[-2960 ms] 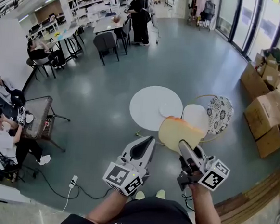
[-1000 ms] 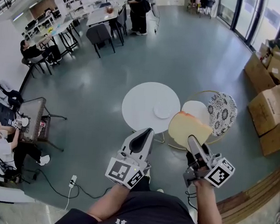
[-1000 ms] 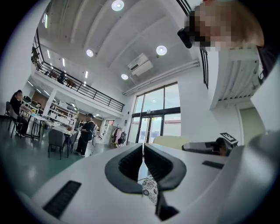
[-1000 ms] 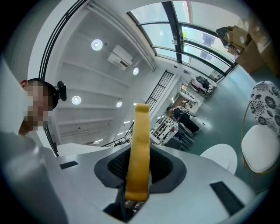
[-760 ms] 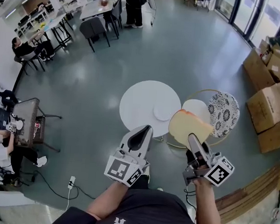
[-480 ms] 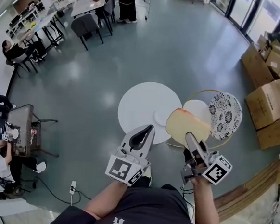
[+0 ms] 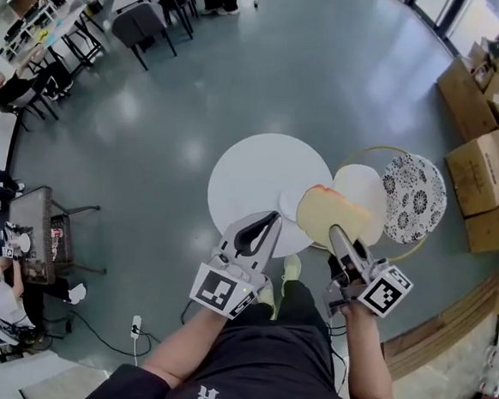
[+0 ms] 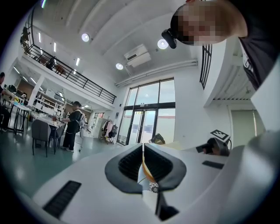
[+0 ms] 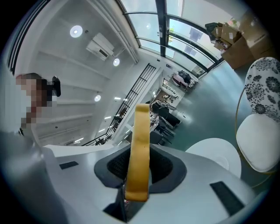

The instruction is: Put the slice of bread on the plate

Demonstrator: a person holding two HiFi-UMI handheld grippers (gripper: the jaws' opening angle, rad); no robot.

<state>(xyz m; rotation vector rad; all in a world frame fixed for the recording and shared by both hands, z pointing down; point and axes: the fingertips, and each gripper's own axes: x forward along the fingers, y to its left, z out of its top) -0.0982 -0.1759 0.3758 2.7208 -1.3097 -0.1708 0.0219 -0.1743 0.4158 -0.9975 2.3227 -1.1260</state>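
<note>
Carried nearer the round white counter (image 7: 251, 173) than before. Gripping the soft, light, tan bread slice (image 7: 330, 211) by its edge with right tool (image 7: 337, 235), with left tool (image 7: 260, 225) closed, empty.

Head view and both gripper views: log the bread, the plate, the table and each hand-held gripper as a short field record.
bread slice: in the air, gripped by one edge, overlapping the table rim in the head view
right hand-held gripper: shut on the bread slice
left hand-held gripper: jaws together, nothing held
plate: small, white, on the round white table, partly behind the bread
task: bread not yet on the plate
</note>
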